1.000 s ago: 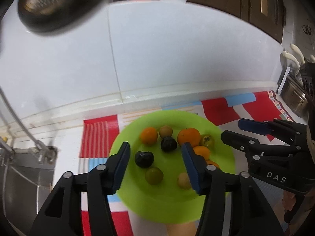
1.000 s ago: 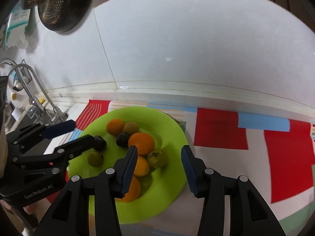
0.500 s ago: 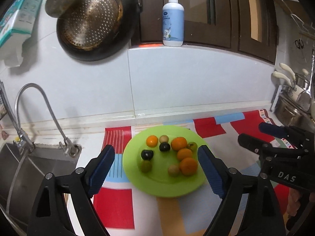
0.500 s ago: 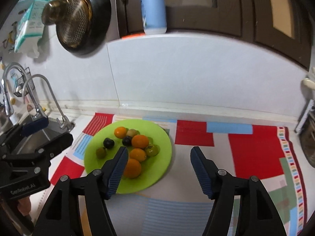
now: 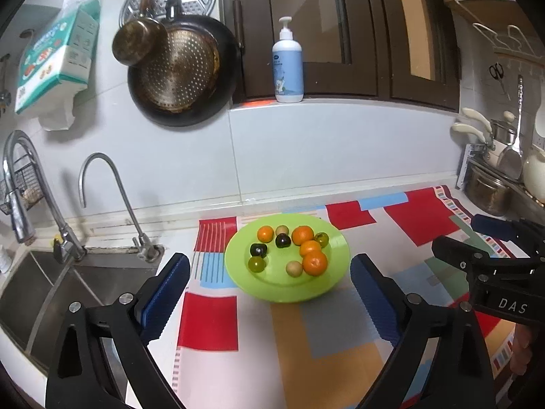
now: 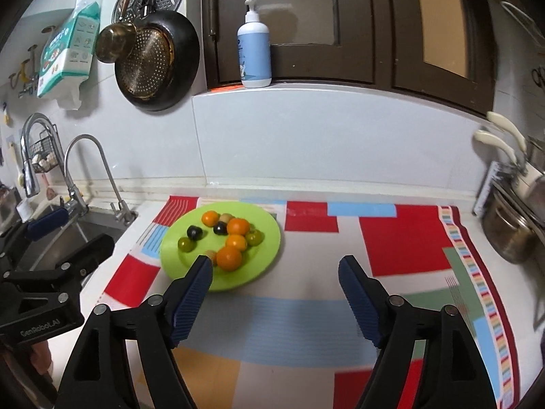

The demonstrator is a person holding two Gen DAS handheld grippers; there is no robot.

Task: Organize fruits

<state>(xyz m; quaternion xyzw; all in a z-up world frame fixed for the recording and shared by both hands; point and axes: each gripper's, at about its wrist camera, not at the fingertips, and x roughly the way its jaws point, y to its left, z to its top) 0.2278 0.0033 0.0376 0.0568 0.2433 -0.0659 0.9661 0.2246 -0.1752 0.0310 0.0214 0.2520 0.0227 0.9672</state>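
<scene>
**Fruit Plate on Counter Mat; Both Grippers Empty and Spread**

A green plate is found on a patterned mat of red, blue, orange and grey blocks, laid on a white kitchen counter beside a steel sink. All the fruit is seen gathered on the plate. Four oranges are counted: one at the far left, one at the far middle, one below it and the largest nearest the camera. Two dark plums are noted left of centre, apart from each other. Green fruits lie at the plate's left and right, and two pale brownish fruits are placed one at the back and one at the front.

The left gripper is held short of the plate, its blue pads set wide apart; the jaws have just been opening and nothing is between them. The right gripper is held to the right of the plate over the bare mat, its fingers likewise spread, just opened further and empty. Neither gripper is in contact with the plate or the fruit.

A soap bottle is recorded on the ledge behind, and a dark pan is hung on the tiled wall.
</scene>
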